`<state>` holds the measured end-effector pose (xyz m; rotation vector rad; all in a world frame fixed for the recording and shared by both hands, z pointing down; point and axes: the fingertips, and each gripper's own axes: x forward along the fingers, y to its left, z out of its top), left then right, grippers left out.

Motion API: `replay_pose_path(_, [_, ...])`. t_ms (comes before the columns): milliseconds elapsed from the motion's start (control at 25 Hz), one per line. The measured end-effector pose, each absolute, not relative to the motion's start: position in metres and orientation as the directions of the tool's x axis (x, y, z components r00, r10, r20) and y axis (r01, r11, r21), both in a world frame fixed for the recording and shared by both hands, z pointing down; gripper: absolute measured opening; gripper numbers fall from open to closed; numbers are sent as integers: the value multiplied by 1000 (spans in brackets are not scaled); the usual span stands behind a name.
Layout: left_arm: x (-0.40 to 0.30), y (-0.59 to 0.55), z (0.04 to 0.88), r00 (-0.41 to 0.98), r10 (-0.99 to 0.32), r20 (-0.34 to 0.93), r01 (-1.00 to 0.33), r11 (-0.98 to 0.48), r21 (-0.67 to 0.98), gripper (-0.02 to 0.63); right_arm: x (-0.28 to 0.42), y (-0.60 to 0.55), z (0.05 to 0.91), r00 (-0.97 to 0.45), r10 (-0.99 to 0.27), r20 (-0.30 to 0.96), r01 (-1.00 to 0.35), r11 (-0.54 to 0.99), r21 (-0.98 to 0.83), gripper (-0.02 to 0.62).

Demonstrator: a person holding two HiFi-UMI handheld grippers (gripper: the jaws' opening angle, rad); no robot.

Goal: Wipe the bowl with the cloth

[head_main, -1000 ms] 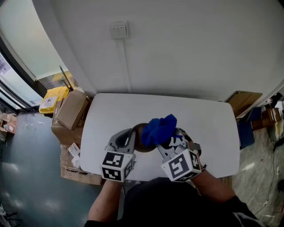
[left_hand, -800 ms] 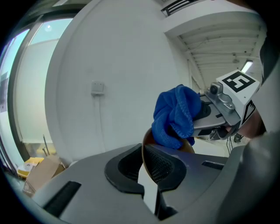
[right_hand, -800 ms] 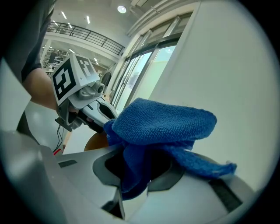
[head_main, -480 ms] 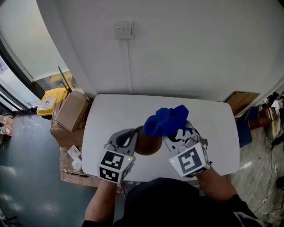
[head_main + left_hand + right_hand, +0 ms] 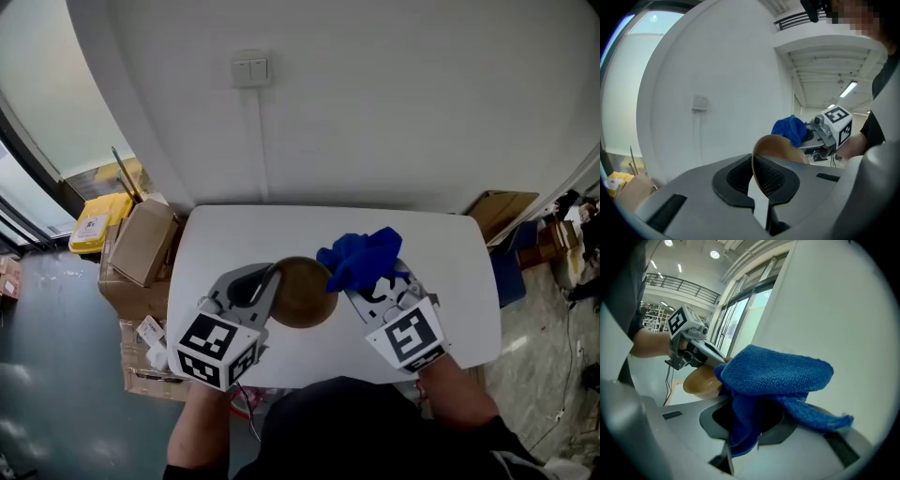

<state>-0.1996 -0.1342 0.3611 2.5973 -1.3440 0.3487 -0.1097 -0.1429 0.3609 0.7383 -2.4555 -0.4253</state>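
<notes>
Over table [image 5: 234, 234] — one bowl [image 5: 302, 292], one cloth [image 5: 361, 258]

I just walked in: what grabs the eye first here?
The bright blue cloth stands out, clamped in the right gripper over the white table. Just left of it, the left gripper pinches the rim of a brown bowl, tipped on edge.

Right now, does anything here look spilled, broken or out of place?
Nothing is spilled or broken. The brown bowl is tilted, pinched by its rim in the left gripper, and the blue cloth is bunched in the right gripper, which suits wiping. Only the cardboard boxes piled beside the table look untidy.
</notes>
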Motion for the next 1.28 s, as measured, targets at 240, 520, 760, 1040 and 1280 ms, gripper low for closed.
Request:
replay_pose_path(240, [-152, -154, 339, 592, -759, 271, -795, -605, 44, 18, -68, -143, 353, -722, -587, 367, -395, 784, 479, 86])
replay_pose_path(520, [-88, -170, 325, 614, -748, 253, -780, -624, 47, 18, -1, -144, 347, -728, -592, 346, -396, 775, 493, 86])
replay_pose_path(760, [-55, -179, 317, 604, -757, 248, -788, -614, 43, 18, 33, -132, 356, -753, -570, 327, -406, 795, 451, 86])
replay_pose_path(1040, [-38, -189, 301, 614, -758, 220, -786, -612, 87, 18, 35, -117, 368, -803, -504, 318, -390, 848, 359, 86])
replay_pose_path(1280, [-16, -182, 290, 658, -727, 196, -751, -650, 114, 18, 14, -94, 376, -859, -421, 293, -334, 892, 303, 86])
